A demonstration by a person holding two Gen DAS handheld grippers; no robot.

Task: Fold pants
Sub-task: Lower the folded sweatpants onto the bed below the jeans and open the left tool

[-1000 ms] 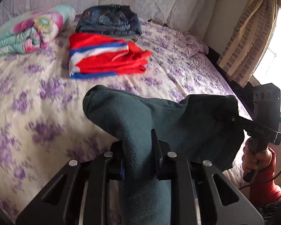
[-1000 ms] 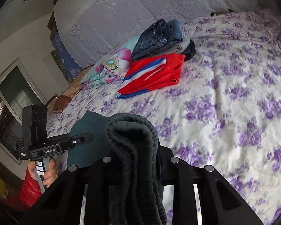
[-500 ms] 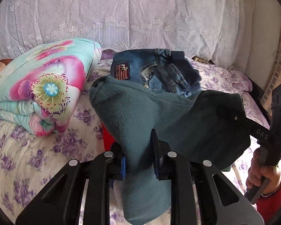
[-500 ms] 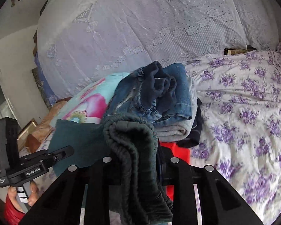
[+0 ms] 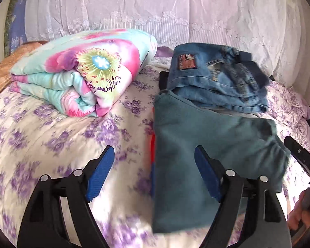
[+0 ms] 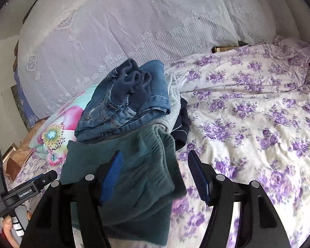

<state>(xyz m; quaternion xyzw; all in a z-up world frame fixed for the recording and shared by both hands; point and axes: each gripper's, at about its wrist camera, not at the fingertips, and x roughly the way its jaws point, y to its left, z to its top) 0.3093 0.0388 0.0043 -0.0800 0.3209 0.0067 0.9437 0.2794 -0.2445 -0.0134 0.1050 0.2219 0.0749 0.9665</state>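
Note:
The folded teal pants [image 5: 213, 150] lie free on a red garment [image 5: 153, 144] on the bed, just in front of a stack of folded jeans [image 5: 213, 82]. My left gripper [image 5: 155, 173] is opening, its blue pads wide apart; the pants' left edge sits between them, untouched. In the right wrist view the pants [image 6: 134, 165], waistband end bunched, rest between the spread pads of my right gripper [image 6: 155, 177], which is opening too and presses on nothing. Each view also catches the other gripper at its edge: the right gripper [image 5: 304, 159] and the left gripper [image 6: 26, 190].
A rolled floral quilt [image 5: 82, 72] lies left of the jeans [image 6: 124, 103]. The purple-flowered bedspread [image 6: 258, 124] stretches out to the right. A lace-covered headboard [image 5: 155, 10] backs the bed. A person's hand [image 5: 299, 212] holds the right gripper's handle.
Both grippers carried the teal pants to the far end of the bed over the red garment, then opened and let go. The pants have dropped onto the pile.

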